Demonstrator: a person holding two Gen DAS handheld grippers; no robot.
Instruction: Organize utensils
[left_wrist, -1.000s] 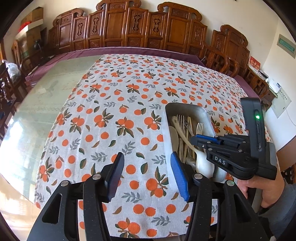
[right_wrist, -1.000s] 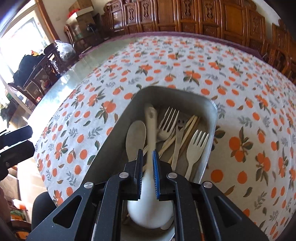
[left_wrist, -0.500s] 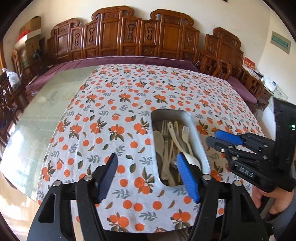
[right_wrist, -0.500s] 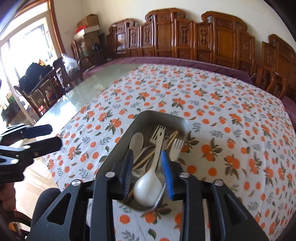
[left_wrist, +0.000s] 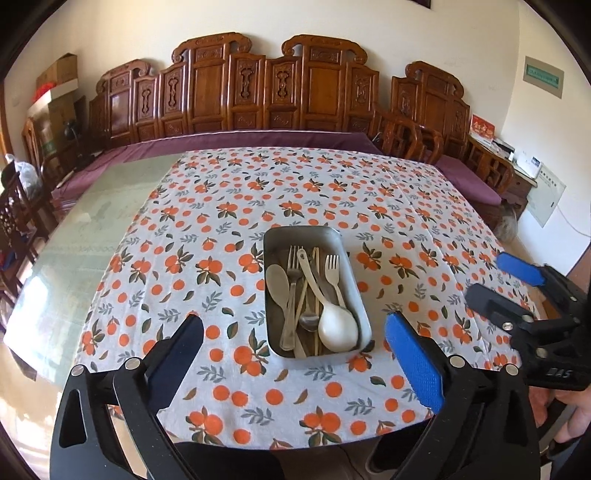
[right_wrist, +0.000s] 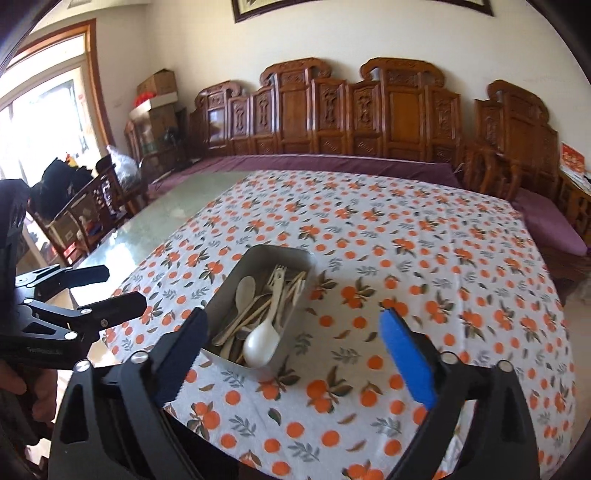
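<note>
A metal tray (left_wrist: 275, 240) (right_wrist: 227, 284) sits on the orange-print tablecloth near the table's front edge. It holds a white ladle spoon (left_wrist: 338, 326) (right_wrist: 260, 341), forks, a beige spoon (left_wrist: 277, 282) and chopsticks. My left gripper (left_wrist: 295, 347) is open and empty, pulled back in front of the tray. My right gripper (right_wrist: 295, 339) is open and empty, also back from the tray; it shows at the right of the left wrist view (left_wrist: 498, 284). The left gripper shows at the left of the right wrist view (right_wrist: 110, 288).
The tablecloth (left_wrist: 332, 192) covers the right part of a glass-topped table (left_wrist: 92, 221). Carved wooden chairs (left_wrist: 258, 92) line the far side. More chairs and boxes stand at the left (right_wrist: 85, 206).
My right gripper opened and let go of the white ladle spoon, which now lies in the tray. Both grippers drew back and up from the tray.
</note>
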